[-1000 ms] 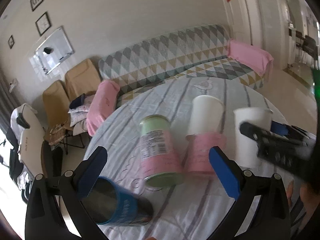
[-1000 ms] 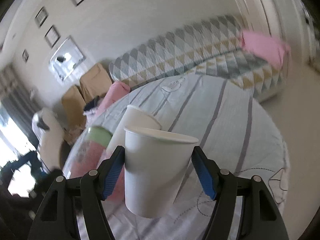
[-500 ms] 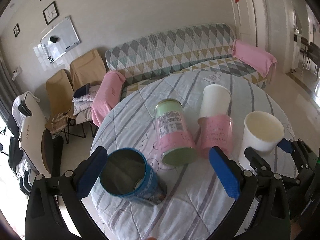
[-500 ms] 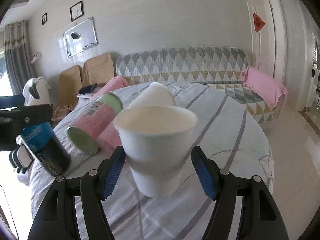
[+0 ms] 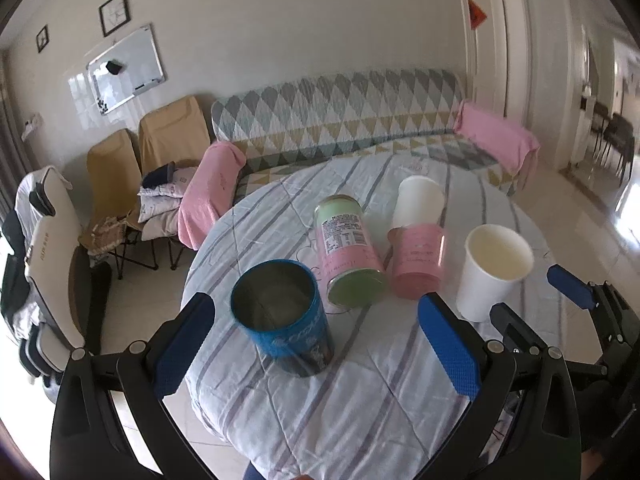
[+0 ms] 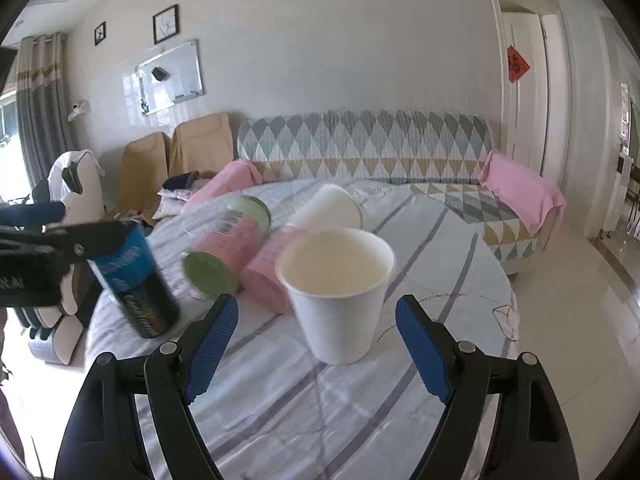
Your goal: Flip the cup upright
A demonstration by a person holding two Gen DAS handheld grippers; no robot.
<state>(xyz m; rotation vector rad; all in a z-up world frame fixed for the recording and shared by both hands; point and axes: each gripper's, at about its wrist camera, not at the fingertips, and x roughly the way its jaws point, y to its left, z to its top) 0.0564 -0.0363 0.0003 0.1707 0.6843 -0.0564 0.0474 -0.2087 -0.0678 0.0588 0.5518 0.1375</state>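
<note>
Moved: both cups now upright; R claw [image 6: 316, 344] off white cup [image 6: 336, 292], L claw [image 5: 316, 344] off blue can [image 5: 280, 312].
Claws: both wide, empty.
Handling: paper cup light, crushable; grip mid-wall, gently.

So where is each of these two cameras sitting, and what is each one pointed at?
Left wrist: rides the left claw, looking down over the table at the upright blue can; its own open fingers show, plus the right claw.
Right wrist: rides the right claw, facing the upright white paper cup and sofa; its open fingers show.
Both share the cup, blue can and lying pink cans.
</note>
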